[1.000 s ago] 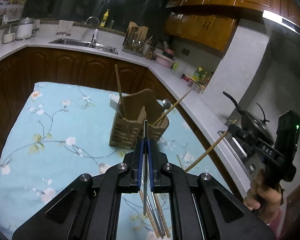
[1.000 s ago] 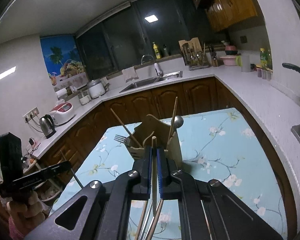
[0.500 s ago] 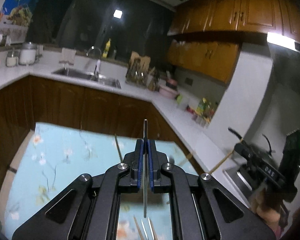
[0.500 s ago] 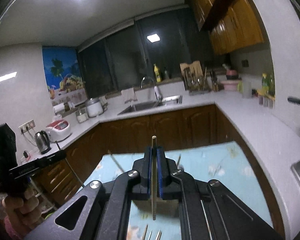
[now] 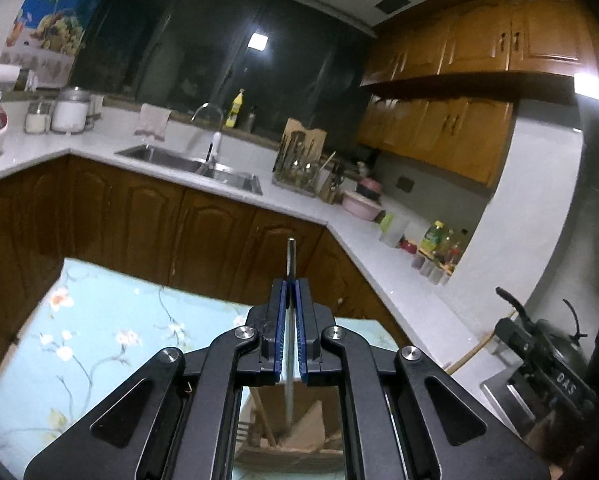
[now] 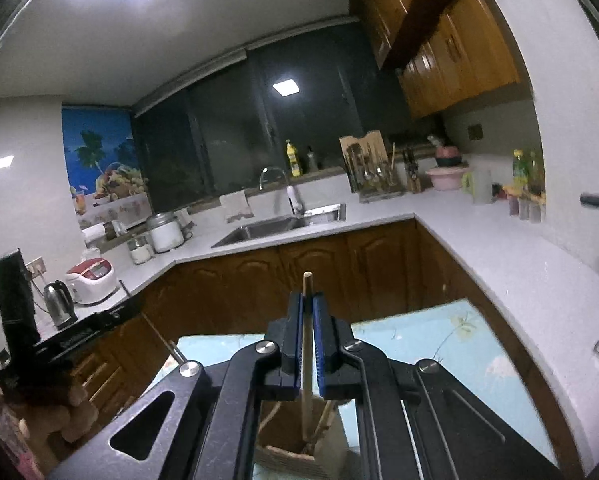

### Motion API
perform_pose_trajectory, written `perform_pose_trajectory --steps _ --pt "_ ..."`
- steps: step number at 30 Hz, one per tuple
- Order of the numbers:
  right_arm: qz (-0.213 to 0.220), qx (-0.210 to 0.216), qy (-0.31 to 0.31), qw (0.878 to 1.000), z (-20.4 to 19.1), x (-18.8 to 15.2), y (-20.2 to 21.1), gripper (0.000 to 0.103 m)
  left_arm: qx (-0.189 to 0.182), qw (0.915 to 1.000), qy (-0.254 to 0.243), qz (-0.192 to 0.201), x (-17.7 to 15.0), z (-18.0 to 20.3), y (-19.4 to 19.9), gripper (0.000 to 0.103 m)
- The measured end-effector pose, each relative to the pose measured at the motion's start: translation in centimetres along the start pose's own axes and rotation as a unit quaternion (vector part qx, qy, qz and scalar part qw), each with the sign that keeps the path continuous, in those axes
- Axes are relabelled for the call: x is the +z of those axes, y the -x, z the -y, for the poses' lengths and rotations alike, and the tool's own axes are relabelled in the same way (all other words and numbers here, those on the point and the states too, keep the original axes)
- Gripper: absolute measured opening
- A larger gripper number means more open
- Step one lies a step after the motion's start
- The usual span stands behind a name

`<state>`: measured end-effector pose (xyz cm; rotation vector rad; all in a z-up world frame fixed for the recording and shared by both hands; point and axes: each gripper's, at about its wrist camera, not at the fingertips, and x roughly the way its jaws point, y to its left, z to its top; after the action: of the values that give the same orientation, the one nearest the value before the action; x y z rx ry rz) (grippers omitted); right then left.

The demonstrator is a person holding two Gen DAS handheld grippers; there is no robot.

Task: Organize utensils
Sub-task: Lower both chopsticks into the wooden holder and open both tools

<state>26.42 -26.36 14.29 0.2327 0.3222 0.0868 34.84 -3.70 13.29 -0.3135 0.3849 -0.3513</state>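
My left gripper point(image 5: 290, 332) pinches a metal utensil handle point(image 5: 290, 264) upright; my right gripper point(image 6: 308, 336) pinches a wooden chopstick point(image 6: 307, 292). Both lower ends reach into the wooden utensil holder point(image 6: 299, 456) standing on the floral tablecloth point(image 5: 99, 320) directly below.

Both grippers now sit directly above the wooden utensil holder point(image 5: 287, 436), which moves from ahead of the fingers to beneath them, with each held utensil's lower end inside it.
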Motion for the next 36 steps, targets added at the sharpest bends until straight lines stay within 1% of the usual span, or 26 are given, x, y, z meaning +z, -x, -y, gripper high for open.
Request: perform_pose_trajectory --steps 6,14,15,25,28,30,31,32,33,35,36 --pt "-0.025 -0.008 -0.003 1.000 0.4 -2.9 -1.5 0.005 0.010 0.9996 -0.005 -0.025 -3.1 -0.6 -1.9 0.004" --pt "-0.059 -0.013 -0.011 0.998 1.0 -4.5 -2.9 0.005 0.022 0.9979 -0.010 -0.060 -5.9 -1.4 -3.0 0.004" --pt "-0.059 -0.014 -0.011 0.998 1.1 -4.6 -2.9 0.005 0.022 0.9976 -0.009 -0.064 -6.1 -1.5 -3.2 0.004" --pt "-0.073 -0.011 -0.022 0.997 1.8 -4.2 -3.4 0.005 0.030 0.9966 -0.016 -0.075 -6.1 -1.1 -3.6 0.005" --pt "-0.074 -0.009 -0.027 0.997 2.0 -4.2 -3.4 0.010 0.028 0.9957 -0.013 -0.088 -5.8 -1.1 -4.0 0.005" --pt "-0.074 -0.006 -0.030 0.997 2.1 -4.2 -3.3 0.011 0.026 0.9954 -0.009 -0.092 -5.7 -1.2 -4.0 0.005" --pt "-0.073 -0.008 -0.032 0.997 2.2 -4.1 -3.2 0.014 0.025 0.9956 -0.009 -0.090 -5.7 -1.2 -3.8 0.005" --pt "-0.071 -0.007 -0.035 0.997 2.3 -4.1 -3.0 0.021 0.023 0.9959 -0.009 -0.087 -5.6 -1.2 -3.5 0.008" --pt "-0.065 -0.007 -0.038 0.997 2.4 -4.0 -2.6 0.026 0.020 0.9961 -0.007 -0.085 -5.5 -1.1 -3.2 0.014" --pt "-0.052 -0.009 -0.046 0.998 2.6 -3.7 -1.8 0.067 0.015 0.9971 -0.003 -0.074 -5.2 -1.0 -2.1 0.024" --pt "-0.040 -0.008 -0.051 0.998 2.7 -3.5 -1.1 0.072 0.013 0.9975 -0.003 -0.069 -5.1 -0.9 -1.5 0.028"
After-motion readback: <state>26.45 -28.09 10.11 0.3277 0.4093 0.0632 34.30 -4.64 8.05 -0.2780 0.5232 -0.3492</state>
